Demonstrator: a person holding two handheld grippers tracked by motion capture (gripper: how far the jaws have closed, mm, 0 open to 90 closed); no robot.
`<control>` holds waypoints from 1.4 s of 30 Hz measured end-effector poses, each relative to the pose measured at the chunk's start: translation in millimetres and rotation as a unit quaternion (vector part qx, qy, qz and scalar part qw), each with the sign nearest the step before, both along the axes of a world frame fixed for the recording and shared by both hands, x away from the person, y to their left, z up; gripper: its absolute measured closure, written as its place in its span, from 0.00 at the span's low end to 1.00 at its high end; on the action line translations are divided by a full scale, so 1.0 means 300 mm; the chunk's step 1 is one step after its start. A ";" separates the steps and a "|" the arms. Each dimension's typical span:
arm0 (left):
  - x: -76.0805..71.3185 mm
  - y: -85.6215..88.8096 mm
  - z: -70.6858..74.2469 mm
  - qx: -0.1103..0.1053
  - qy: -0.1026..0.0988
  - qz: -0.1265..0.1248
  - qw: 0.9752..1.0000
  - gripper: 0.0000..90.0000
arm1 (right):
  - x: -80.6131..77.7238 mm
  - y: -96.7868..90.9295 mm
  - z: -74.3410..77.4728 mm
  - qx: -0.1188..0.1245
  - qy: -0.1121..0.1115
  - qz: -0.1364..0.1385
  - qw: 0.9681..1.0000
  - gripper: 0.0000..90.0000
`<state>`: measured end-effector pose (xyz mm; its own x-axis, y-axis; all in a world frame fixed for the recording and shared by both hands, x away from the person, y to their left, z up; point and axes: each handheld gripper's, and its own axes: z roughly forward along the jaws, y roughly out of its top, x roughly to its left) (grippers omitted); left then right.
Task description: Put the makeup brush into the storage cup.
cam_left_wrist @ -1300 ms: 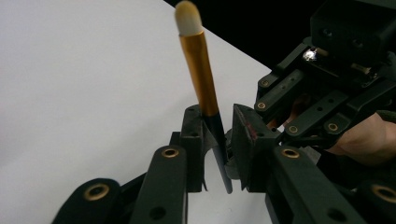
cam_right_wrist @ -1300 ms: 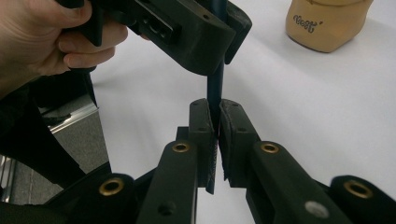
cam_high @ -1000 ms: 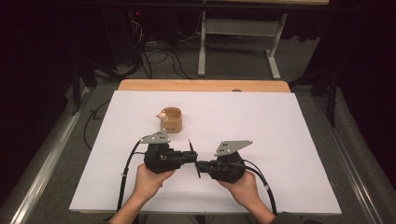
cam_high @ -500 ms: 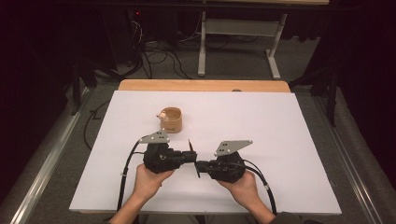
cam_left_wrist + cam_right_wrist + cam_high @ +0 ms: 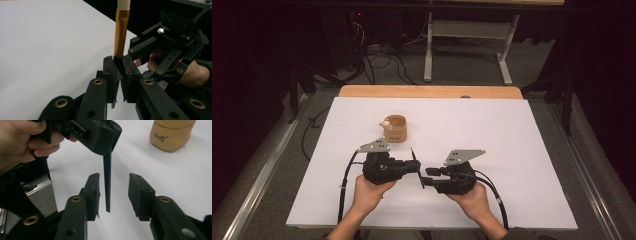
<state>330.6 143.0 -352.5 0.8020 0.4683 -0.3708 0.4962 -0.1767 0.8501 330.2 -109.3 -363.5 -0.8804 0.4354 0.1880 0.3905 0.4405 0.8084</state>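
The left gripper is clamped on the brush near its gold ferrule, its dark handle hanging between the right gripper jaws, which have just been opening and stand clear of it (a handover apparently done), leaving the trip to the cup well beyond.

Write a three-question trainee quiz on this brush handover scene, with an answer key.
1. True or false: the left gripper is clamped on the brush.
2. The right gripper pads are: A) pressing the brush handle, B) apart with the handle between them, C) closed on nothing.
3. What stands on the white table beyond the grippers?

Key
1. True.
2. B; its jaws have just been opening.
3. A tan cup.
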 end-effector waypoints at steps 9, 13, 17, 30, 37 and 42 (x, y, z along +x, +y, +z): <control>0.003 0.013 0.003 0.001 -0.002 0.007 1.000 0.92 | 0.006 -0.039 0.000 0.007 -0.017 -0.025 1.000 0.53; 0.001 0.020 0.007 -0.002 -0.003 0.009 1.000 0.92 | 0.007 -0.057 0.004 0.015 -0.026 -0.039 0.999 0.48; 0.006 0.026 0.008 -0.003 -0.002 0.012 1.000 0.92 | 0.013 -0.067 -0.004 0.014 -0.027 -0.046 0.998 0.46; 0.007 0.037 0.012 -0.005 -0.002 0.015 1.000 0.92 | 0.015 -0.119 0.002 0.024 -0.055 -0.070 0.996 0.41; 0.010 0.045 0.014 -0.006 -0.001 0.020 1.000 0.92 | 0.018 -0.157 0.005 0.032 -0.062 -0.082 0.994 0.41; 0.009 0.046 0.014 -0.003 -0.002 0.021 1.000 0.92 | 0.022 -0.174 0.000 0.030 -0.063 -0.089 0.994 0.40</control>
<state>333.3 156.9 -348.3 0.7832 0.4994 -0.3705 0.4995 -0.1503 0.8532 336.9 -161.6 -363.5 -0.8091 0.5771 0.1113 0.3510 0.3226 0.8791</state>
